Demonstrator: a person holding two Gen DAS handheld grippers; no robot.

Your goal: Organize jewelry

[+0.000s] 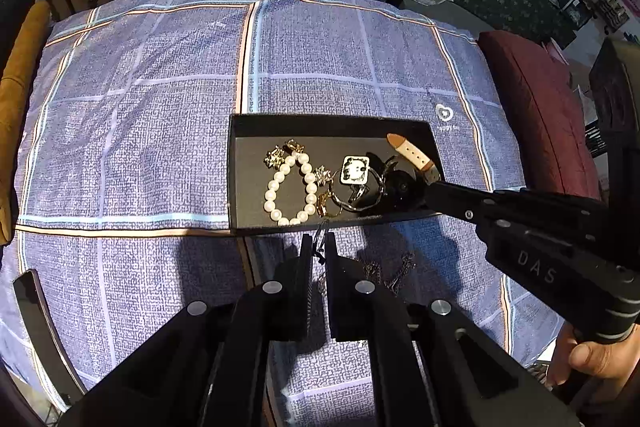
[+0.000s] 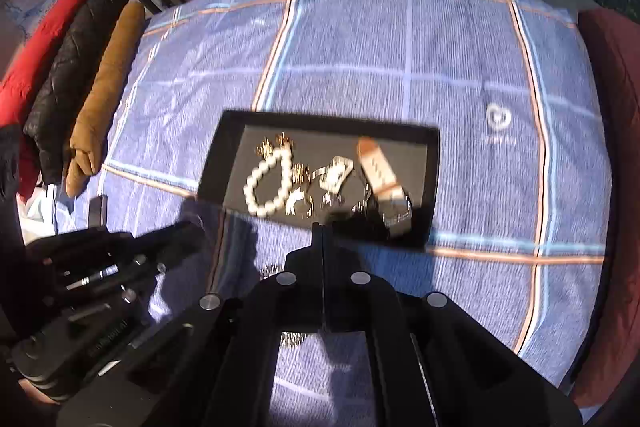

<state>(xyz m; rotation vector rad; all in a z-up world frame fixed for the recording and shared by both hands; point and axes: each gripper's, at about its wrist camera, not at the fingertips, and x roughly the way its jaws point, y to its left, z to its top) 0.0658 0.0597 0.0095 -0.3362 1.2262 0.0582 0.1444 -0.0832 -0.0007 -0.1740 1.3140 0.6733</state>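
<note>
The left tool (image 1: 319,247) is clamped on a thin chain (image 1: 320,239) — it hangs just before the black tray (image 1: 332,125) on the bed. The right tool (image 2: 322,231) is pressed together, empty (watch (image 1: 412,155), pearl bracelet (image 1: 290,187) already inside). Next: carry the chain over the rim and release.

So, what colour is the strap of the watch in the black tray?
The leather watch strap is white with a tan tip; the left wrist view shows it best.
</note>
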